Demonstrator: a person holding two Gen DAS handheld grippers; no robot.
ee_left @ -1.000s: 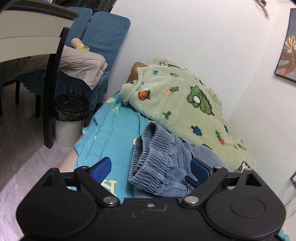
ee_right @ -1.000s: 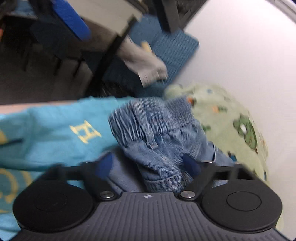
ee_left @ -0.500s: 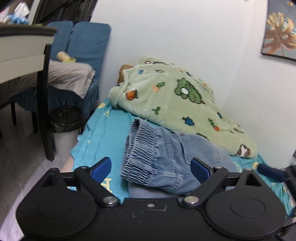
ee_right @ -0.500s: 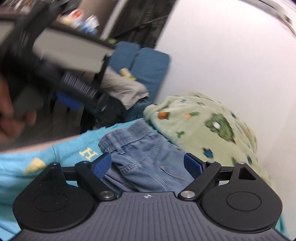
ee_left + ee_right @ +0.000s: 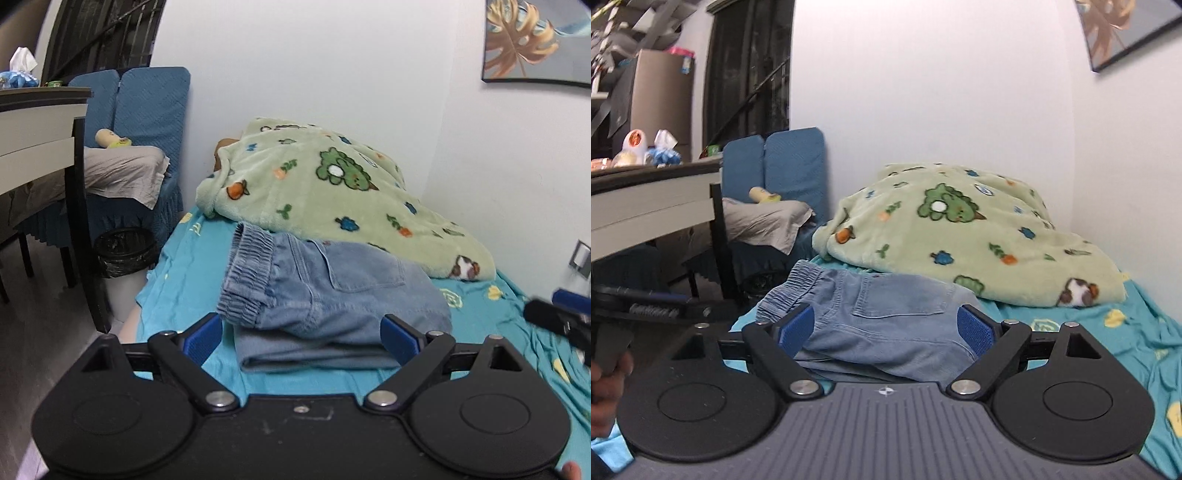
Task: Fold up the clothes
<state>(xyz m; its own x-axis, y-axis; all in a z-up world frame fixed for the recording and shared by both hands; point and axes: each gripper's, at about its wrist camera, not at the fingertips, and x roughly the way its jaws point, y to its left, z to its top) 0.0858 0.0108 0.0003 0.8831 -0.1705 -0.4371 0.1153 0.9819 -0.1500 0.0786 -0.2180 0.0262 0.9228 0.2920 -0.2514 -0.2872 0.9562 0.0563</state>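
Note:
Folded light-blue jeans (image 5: pixel 325 295) with an elastic waistband lie flat on the turquoise bed sheet (image 5: pixel 184 273). My left gripper (image 5: pixel 301 338) hovers at their near edge, open, its blue pads (image 5: pixel 205 338) standing wide to either side and touching nothing. From lower down, the right wrist view shows the same jeans (image 5: pixel 886 317) just ahead of my right gripper (image 5: pixel 886 332), which is also open and empty. The right gripper (image 5: pixel 557 317) shows at the right edge of the left wrist view. The left gripper (image 5: pixel 646 306) and the hand (image 5: pixel 605 387) holding it sit at the left of the right wrist view.
A green fleece blanket (image 5: pixel 325 192) is heaped behind the jeans against the white wall. Left of the bed stand a black-legged table (image 5: pixel 40 122), blue-covered chairs (image 5: pixel 147 103) with a beige cloth, and a lined bin (image 5: pixel 123 253). A framed picture (image 5: pixel 535 40) hangs on the right wall.
Both views have rolled level and drawn back from the jeans. The right gripper has risen and swung to the right of the left one. The jeans now lie flat and folded.

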